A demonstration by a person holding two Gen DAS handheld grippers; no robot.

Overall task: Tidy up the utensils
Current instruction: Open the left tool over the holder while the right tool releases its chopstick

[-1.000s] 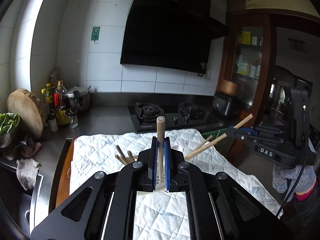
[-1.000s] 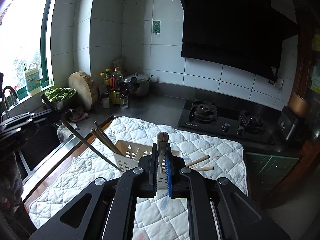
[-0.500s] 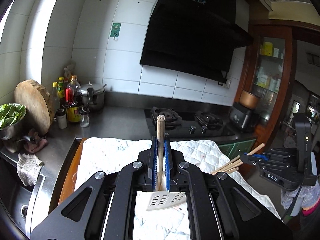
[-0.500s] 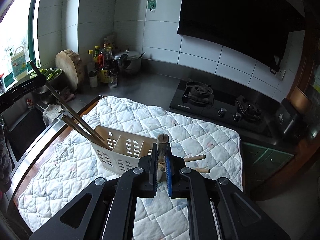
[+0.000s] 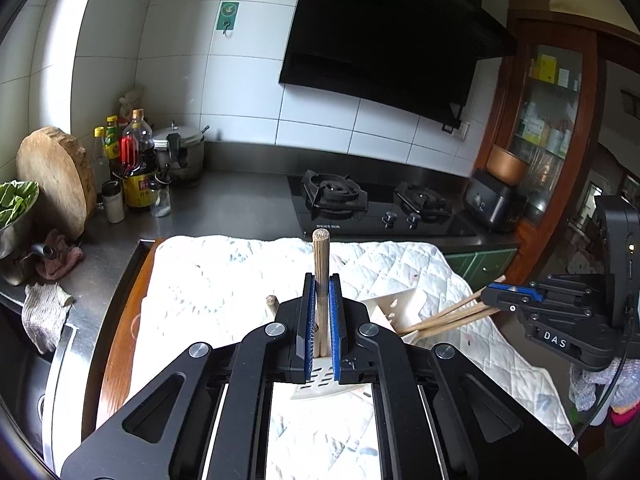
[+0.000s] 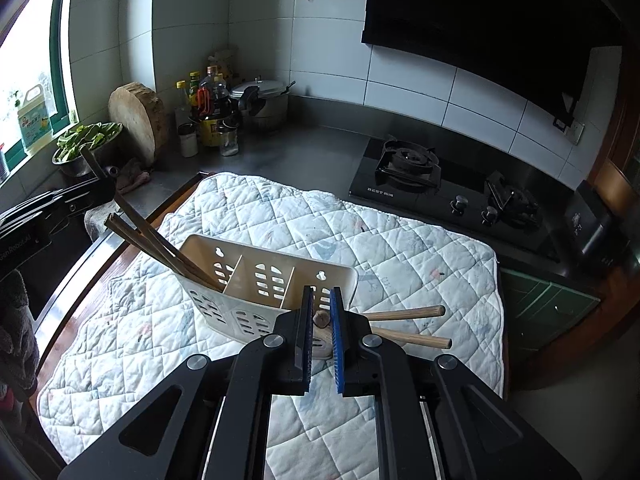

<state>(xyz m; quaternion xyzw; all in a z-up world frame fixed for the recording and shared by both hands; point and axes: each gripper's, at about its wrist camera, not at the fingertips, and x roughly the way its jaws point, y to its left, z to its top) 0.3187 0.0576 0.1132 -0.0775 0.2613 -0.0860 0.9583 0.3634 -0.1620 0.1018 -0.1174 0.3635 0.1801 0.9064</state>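
My left gripper [image 5: 321, 280] is shut on a wooden-handled slotted spatula [image 5: 321, 264], handle end up, pale blade below the jaws. In the right wrist view the left gripper [image 6: 80, 200] is at the left, and the spatula's shaft slants down beside several chopsticks [image 6: 152, 240] in the left compartment of a cream slotted basket [image 6: 272, 254]. My right gripper [image 6: 321, 292] is shut on a wooden-handled utensil [image 6: 320, 318] just in front of the basket's right end. Its head is hidden under the jaws. The basket [image 5: 390, 306] stands on a white quilted cloth [image 6: 400, 248].
Two wooden handles [image 6: 404, 312] lie on the cloth right of the basket. Behind are a gas hob [image 6: 420, 176], bottles [image 6: 208, 112], a pressure cooker [image 6: 260, 100], a round chopping block [image 6: 138, 120] and a bowl of greens [image 6: 86, 140]. A sink edge [image 5: 60, 360] lies left.
Both grippers have come down and in toward the basket with their utensils still held. The right gripper has tipped further down, so only the end of its handle shows.
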